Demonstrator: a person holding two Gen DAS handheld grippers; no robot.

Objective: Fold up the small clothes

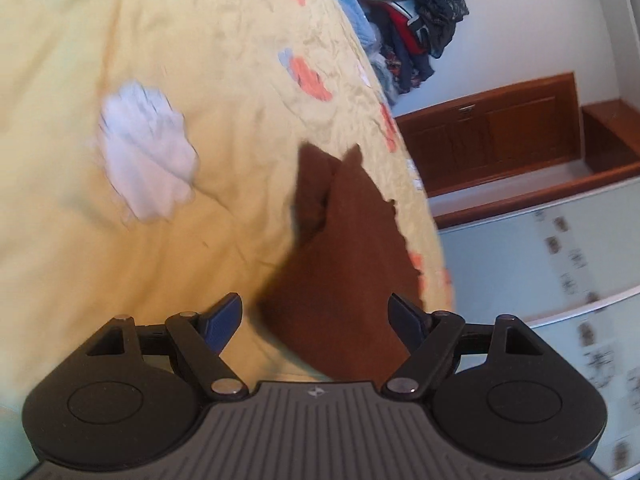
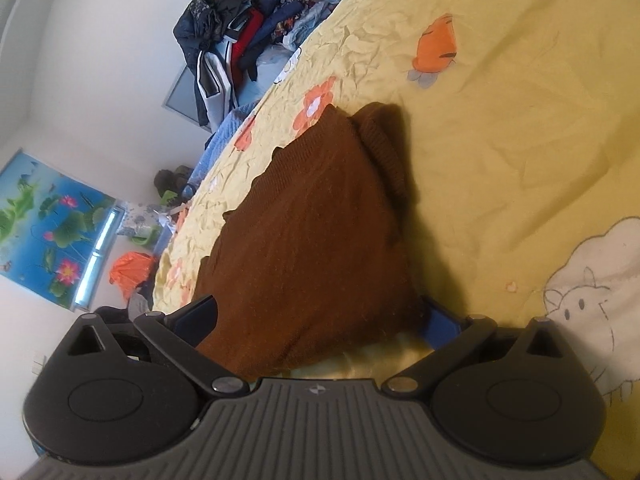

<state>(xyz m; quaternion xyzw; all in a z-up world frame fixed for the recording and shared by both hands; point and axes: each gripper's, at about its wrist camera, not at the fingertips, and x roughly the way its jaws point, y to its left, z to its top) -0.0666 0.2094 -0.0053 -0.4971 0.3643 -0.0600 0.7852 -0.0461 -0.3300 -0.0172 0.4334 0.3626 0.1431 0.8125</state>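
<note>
A brown knitted garment (image 1: 344, 264) lies folded on the yellow bedsheet (image 1: 160, 40), near the bed's edge. In the left wrist view my left gripper (image 1: 316, 320) is open with the garment's near end between its blue-padded fingers (image 1: 224, 320); the pads do not press on it. In the right wrist view the same brown garment (image 2: 312, 248) fills the gap of my right gripper (image 2: 316, 320), whose jaws stand wide open. Its right finger (image 2: 440, 324) is partly hidden behind the cloth's edge, and a ribbed cuff or collar sits at the garment's far end.
The sheet carries orange flower prints (image 2: 436, 50) and a white sheep print (image 2: 592, 272). A pile of dark and red clothes (image 2: 236, 40) sits beyond the bed's far edge. A wooden cabinet (image 1: 492, 136) stands off the bed side. A blue lotus poster (image 2: 52, 224) hangs on the wall.
</note>
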